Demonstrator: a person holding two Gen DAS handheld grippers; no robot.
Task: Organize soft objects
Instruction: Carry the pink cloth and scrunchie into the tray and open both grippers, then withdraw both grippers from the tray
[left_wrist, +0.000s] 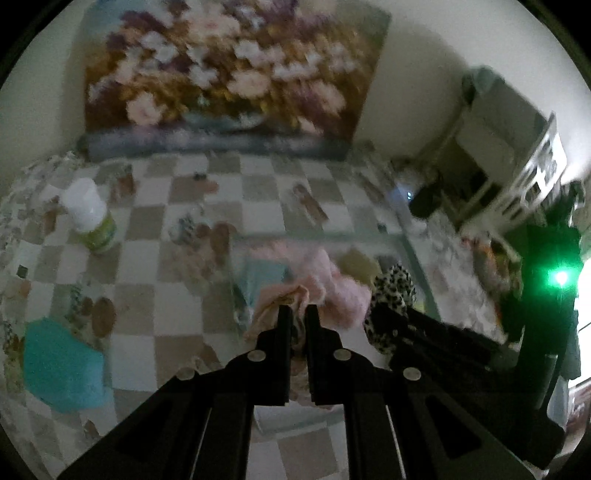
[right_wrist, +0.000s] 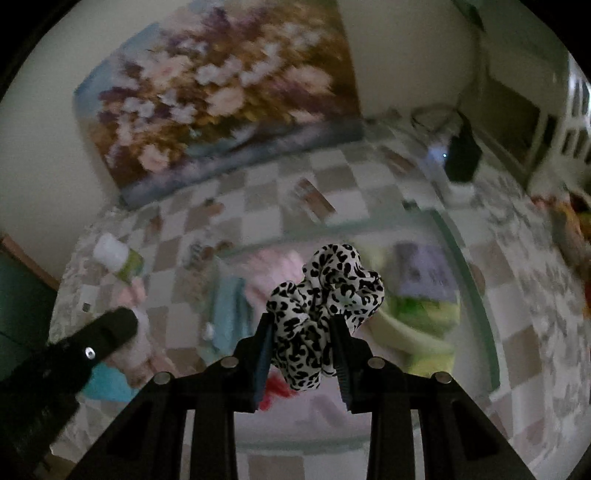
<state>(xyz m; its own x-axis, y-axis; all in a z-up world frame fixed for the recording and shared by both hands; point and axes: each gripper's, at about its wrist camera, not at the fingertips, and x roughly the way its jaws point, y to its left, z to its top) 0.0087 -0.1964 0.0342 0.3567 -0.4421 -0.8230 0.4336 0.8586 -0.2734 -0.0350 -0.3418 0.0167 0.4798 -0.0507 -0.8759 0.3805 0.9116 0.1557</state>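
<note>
The black-and-white leopard-print fabric scrunchie (right_wrist: 325, 306) sits clamped between the jaws of the right gripper (right_wrist: 303, 354), bunched and bulging above the pads, over a clear plastic bin (right_wrist: 476, 295) that holds other soft pieces. It looks light, limp and a little silky, so a pinch across the gathered folds, as here, should hold better than a grip on one loose loop. The left gripper (left_wrist: 297, 321) has its jaws together on a thin peach-pink cloth (left_wrist: 280, 295), just beside the fluffy pink fabric (left_wrist: 332, 280) in the bin. Underneath lies a checked beige-and-white tablecloth (left_wrist: 177, 221) with a white-capped green bottle (left_wrist: 90, 218) and a teal cloth (left_wrist: 59, 362). A large flower painting (left_wrist: 229, 74) leans on the cream wall behind. The light is dim and the frames blurred.
</note>
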